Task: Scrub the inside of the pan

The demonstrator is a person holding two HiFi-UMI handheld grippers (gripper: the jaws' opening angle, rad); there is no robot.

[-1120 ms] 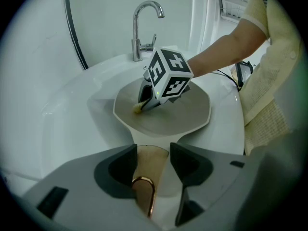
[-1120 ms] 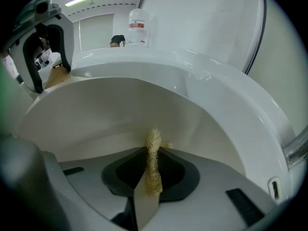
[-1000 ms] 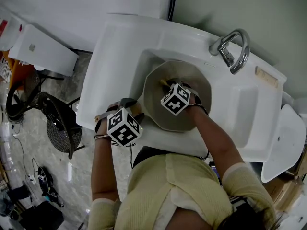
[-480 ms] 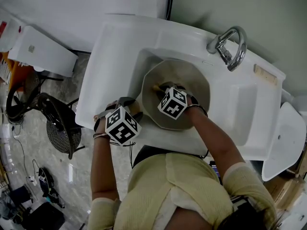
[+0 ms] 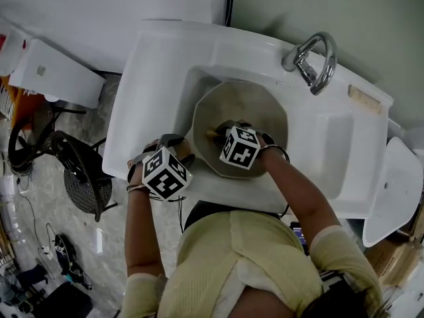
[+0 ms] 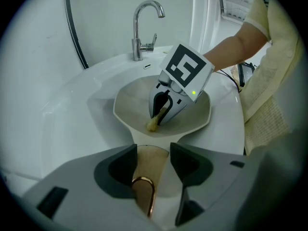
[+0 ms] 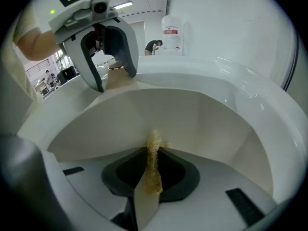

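Drawn toward the pan's [image 5: 262,105] near rim, right hand-held gripper [image 7: 152,177] pinches the sponge [image 7: 154,148]; left hand-held gripper [image 6: 154,160] clamps the handle [image 6: 148,170].

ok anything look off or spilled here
Nothing stands out. The pan sits in the sink, the left gripper clamps its handle, and the right gripper holds a yellow scrub pad inside it.

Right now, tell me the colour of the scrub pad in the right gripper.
Yellowish tan scrub pad, clearest in the right gripper view.

Beige pan [image 5: 255,105], white sink [image 5: 159,65]; yellow sponge [image 7: 153,162], dk-grey fingers [image 6: 115,170]; blk/wht sq-marker cubes [image 5: 239,147], chrome tap [image 5: 311,61], pale-yellow shirt [image 5: 245,257]
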